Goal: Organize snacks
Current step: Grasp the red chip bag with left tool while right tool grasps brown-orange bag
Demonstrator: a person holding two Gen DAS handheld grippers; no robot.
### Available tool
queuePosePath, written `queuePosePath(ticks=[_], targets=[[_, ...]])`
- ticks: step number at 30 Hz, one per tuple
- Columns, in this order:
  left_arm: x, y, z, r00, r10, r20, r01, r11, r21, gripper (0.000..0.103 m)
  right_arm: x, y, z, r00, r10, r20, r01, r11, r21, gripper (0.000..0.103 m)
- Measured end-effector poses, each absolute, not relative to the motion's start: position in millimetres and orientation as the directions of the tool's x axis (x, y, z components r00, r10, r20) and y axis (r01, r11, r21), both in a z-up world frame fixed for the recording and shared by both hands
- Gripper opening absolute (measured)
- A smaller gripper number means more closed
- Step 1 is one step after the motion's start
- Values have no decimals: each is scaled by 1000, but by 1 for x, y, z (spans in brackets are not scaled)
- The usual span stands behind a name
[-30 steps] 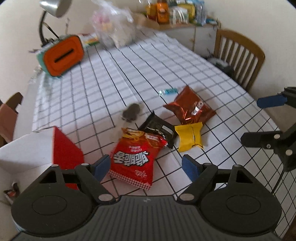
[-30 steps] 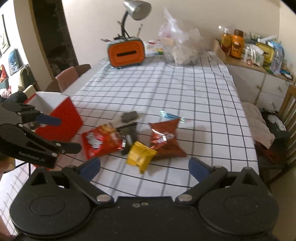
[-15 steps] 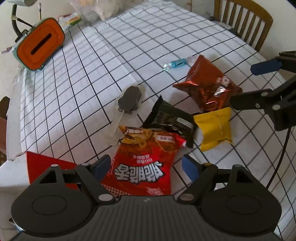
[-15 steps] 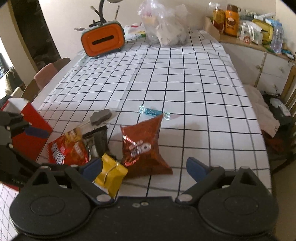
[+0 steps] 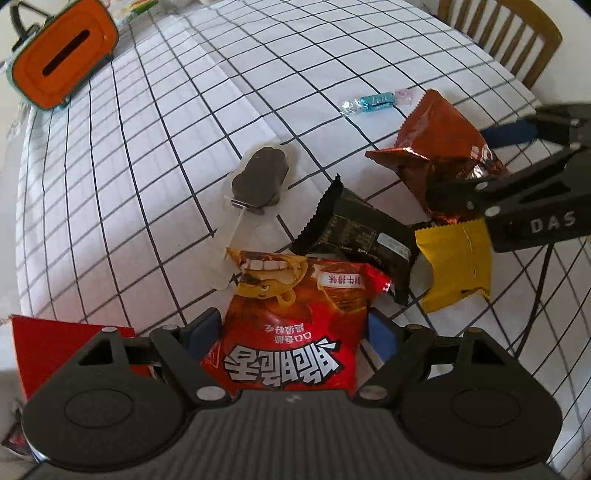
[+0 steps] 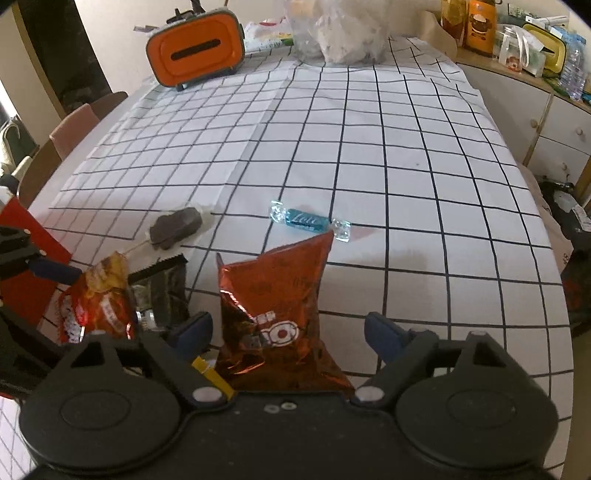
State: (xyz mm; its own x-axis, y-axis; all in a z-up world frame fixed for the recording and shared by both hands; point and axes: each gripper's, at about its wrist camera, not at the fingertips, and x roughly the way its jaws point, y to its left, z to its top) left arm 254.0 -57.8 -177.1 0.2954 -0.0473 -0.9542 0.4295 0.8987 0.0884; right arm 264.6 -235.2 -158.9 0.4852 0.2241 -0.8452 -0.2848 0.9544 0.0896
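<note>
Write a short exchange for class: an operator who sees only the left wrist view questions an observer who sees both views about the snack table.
Operator: I only see the side of the right gripper. Are its fingers around anything?
Observer: Its fingers are spread wide. The brown foil bag lies between them, and neither finger visibly touches it.
Operator: What is at the far end of the table, past the orange box?
Observer: A clear plastic bag with pale contents stands there, to the right of the box.
</note>
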Motion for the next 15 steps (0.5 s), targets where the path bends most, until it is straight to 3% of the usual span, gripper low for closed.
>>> queuePosePath(ticks=[5, 10, 15], targets=[[254, -54, -179, 301, -60, -952, 391, 918, 66, 84, 265, -234, -164, 488, 224, -844, -284, 955, 90, 79], [250, -49, -178, 316, -73, -946, 343, 939, 41, 76, 262, -233, -162, 491, 252, -834, -309, 946, 103, 58], [244, -42, -176, 338, -82, -938, 283, 959, 18, 71, 259, -236, -159, 501, 256, -827, -297, 948, 113, 50]])
